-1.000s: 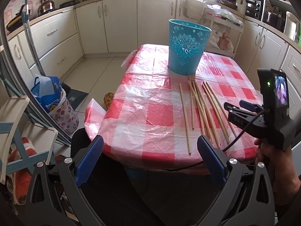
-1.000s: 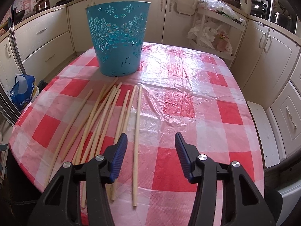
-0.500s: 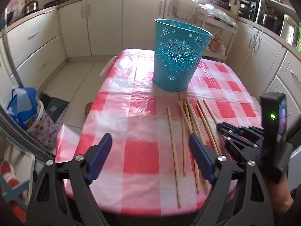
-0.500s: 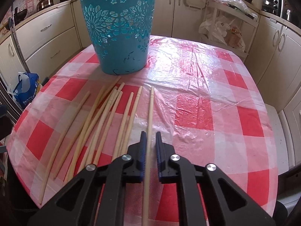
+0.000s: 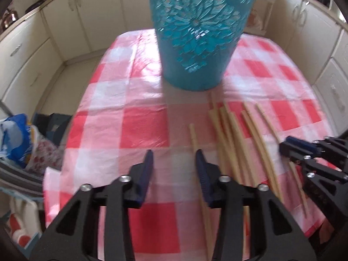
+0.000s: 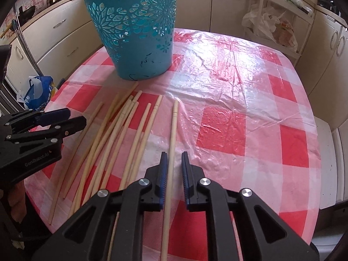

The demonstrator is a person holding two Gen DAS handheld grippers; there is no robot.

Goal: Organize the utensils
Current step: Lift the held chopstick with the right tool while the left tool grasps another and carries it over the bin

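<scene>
Several long wooden chopsticks (image 6: 121, 134) lie fanned out on the red-and-white checked tablecloth (image 6: 239, 108), in front of a teal cut-out bucket (image 6: 134, 28). My right gripper (image 6: 174, 158) straddles the rightmost chopstick (image 6: 173, 134); its jaws stand narrowly apart with small gaps on both sides of the stick. My left gripper (image 5: 174, 161) is open above the cloth, with the leftmost chopstick (image 5: 194, 139) just inside its right finger. The bucket (image 5: 198, 32) stands just beyond. Each gripper shows in the other's view: the right one (image 5: 304, 150) and the left one (image 6: 63, 119).
Cream kitchen cabinets (image 6: 54, 32) surround the table. A blue-and-white bag (image 6: 37, 93) sits on the floor to the left. A white shelf rack with plastic bags (image 6: 274, 26) stands behind the table at the right. The table edge runs close below both grippers.
My left gripper has moved forward over the table toward the bucket and its jaws have narrowed. My right gripper, which closed in on the rightmost chopstick, now has slightly wider jaws.
</scene>
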